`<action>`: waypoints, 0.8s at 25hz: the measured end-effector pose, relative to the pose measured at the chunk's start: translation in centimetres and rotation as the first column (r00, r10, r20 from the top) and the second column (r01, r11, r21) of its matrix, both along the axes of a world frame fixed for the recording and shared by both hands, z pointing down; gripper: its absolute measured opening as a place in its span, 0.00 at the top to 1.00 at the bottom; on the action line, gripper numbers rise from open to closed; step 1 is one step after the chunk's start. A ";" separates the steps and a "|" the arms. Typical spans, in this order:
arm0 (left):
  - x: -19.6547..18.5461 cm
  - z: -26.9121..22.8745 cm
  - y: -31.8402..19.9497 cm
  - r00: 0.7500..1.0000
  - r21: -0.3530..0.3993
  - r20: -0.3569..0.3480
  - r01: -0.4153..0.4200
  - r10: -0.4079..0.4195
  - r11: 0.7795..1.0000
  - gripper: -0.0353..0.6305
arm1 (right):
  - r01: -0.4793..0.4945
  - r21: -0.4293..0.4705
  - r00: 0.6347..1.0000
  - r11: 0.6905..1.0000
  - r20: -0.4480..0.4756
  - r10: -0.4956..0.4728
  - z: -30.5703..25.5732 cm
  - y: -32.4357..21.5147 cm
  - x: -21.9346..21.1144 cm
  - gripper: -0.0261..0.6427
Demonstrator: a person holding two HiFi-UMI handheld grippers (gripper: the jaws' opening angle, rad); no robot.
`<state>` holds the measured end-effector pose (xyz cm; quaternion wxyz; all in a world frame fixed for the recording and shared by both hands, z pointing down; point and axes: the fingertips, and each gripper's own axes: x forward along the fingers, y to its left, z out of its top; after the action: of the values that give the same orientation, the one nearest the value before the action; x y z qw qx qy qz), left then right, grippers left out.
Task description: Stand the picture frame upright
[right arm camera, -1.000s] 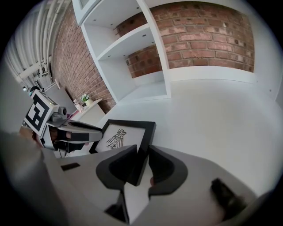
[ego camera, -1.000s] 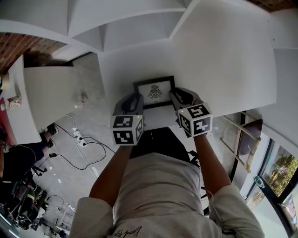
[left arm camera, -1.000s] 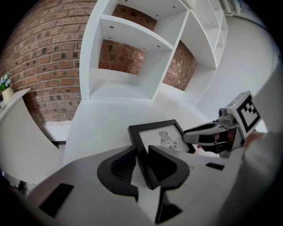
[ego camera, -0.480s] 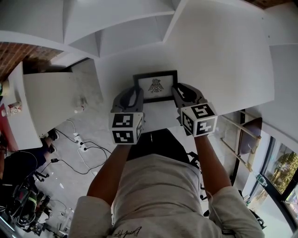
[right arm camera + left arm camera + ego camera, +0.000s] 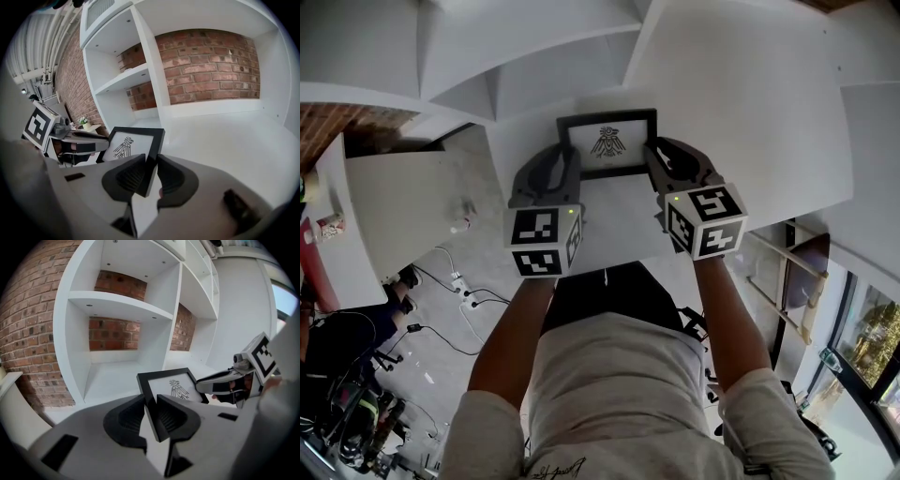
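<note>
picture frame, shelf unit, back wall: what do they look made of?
Picture frame: black matte moulding, likely painted wood or plastic; no grain shows. Whether the print is glazed is unclear.
Shelf unit: smooth white boards, probably painted or laminated wood.
Back wall: red brick with pale mortar joints.

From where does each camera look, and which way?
Head view: on the person's head, facing steeply down; picture frame, left claw, right claw, forearms, chest.
Left gripper view: rides the left claw, facing shelves; its jaws, just tightened, grip the frame.
Right gripper view: rides the right claw, facing shelves; jaws grip the frame.
All share the frame.
</note>
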<state>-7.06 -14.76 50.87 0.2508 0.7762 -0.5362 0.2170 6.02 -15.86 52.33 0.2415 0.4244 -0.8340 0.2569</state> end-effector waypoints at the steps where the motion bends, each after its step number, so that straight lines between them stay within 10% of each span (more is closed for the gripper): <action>1: -0.2 -0.2 -0.5 1.000 0.011 0.003 0.004 -0.004 1.000 0.81 | 0.003 0.011 1.000 1.000 -0.003 -0.003 -0.3 -0.6 -0.2 0.82; 20: -1.4 -1.1 -6.0 0.997 0.132 0.055 0.037 -0.045 0.991 0.81 | -0.030 0.112 1.000 0.993 0.003 0.030 -1.0 -6.6 -1.5 0.83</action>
<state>-8.44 -20.72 49.81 0.1883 0.7732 -0.5722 0.1985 4.53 -22.47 51.35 0.2130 0.4495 -0.8409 0.2134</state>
